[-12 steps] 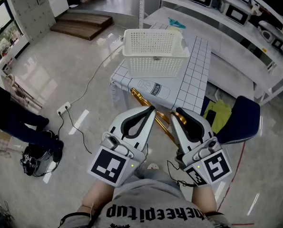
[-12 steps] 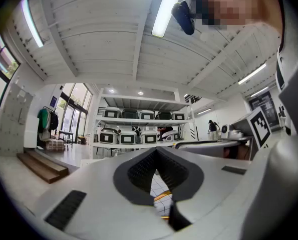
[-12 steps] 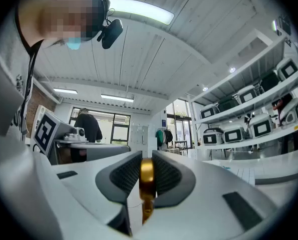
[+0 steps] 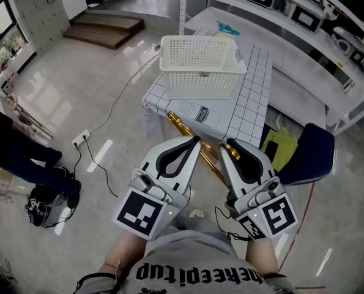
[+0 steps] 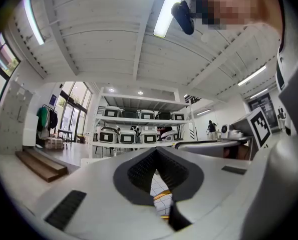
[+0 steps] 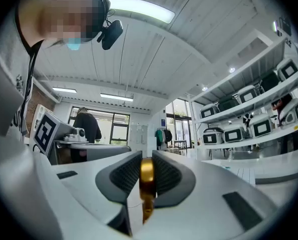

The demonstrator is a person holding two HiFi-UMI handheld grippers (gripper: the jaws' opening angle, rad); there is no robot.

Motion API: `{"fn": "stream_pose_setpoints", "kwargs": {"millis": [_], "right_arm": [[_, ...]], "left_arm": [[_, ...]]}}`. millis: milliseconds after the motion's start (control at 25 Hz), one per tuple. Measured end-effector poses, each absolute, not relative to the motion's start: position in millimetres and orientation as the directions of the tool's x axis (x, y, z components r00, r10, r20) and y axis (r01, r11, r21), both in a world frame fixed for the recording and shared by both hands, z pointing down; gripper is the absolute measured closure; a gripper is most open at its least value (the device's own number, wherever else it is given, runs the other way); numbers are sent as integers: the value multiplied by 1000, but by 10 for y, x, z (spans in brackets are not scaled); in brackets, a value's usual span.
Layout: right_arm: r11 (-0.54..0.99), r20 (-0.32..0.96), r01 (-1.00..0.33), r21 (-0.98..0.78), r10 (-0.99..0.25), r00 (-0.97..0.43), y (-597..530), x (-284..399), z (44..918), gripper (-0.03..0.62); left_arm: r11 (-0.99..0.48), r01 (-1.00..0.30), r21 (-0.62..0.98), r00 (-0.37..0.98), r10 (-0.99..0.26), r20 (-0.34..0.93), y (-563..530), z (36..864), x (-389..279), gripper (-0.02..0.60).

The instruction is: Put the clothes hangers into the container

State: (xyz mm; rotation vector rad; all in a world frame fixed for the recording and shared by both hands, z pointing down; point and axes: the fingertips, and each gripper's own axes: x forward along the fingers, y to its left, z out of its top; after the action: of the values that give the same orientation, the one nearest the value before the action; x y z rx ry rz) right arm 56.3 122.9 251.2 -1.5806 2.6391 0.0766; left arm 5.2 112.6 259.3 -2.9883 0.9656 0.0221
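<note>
A gold clothes hanger (image 6: 146,181) is pinched edge-on between the jaws of the right gripper (image 6: 146,159). In the head view its gold bars (image 4: 207,156) are seen running from the right gripper (image 4: 229,144) up towards the near edge of the counter (image 4: 250,106). Whether one hanger or several are held cannot be told.

The left gripper (image 5: 156,151) is pressed together at the tips with nothing held. Only a strip of gold hanger and checked cloth is seen through the gap behind the tips. In the head view, the left gripper (image 4: 196,141) is held just beside the right one, close to the person's body.

The white basket (image 4: 200,81) is set on the checked counter, well apart from both grippers. No hanger is seen inside it.

Risks are judged as follows. The hanger is held by a narrow pinch on smooth metal, so it may be swung or dropped as it is carried. Its long free end may be caught on the counter edge or the basket rim. The light basket may be pushed back if struck.
</note>
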Motion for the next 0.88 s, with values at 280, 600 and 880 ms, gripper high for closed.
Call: {"fn": "stream_pose_setpoints", "kwargs": {"millis": [280,600,880], "right_arm": [[464,-78,-886,12,-883,-463,1182,597,2527,516],[456,-76,-889,-46,-889,-452,1089,814,2517,513],[483,-64,-874,-49,-875,-479,1096,1035,2587,514]], "left_arm": [[-806,-592,1,806,-591,-18,1080,2595,61,566],[-788,-616,-4,787,-615,-36,1041,2546,159,566],[-766,-642,-14,766,-641,-41,1083,2573,363,566]]}}
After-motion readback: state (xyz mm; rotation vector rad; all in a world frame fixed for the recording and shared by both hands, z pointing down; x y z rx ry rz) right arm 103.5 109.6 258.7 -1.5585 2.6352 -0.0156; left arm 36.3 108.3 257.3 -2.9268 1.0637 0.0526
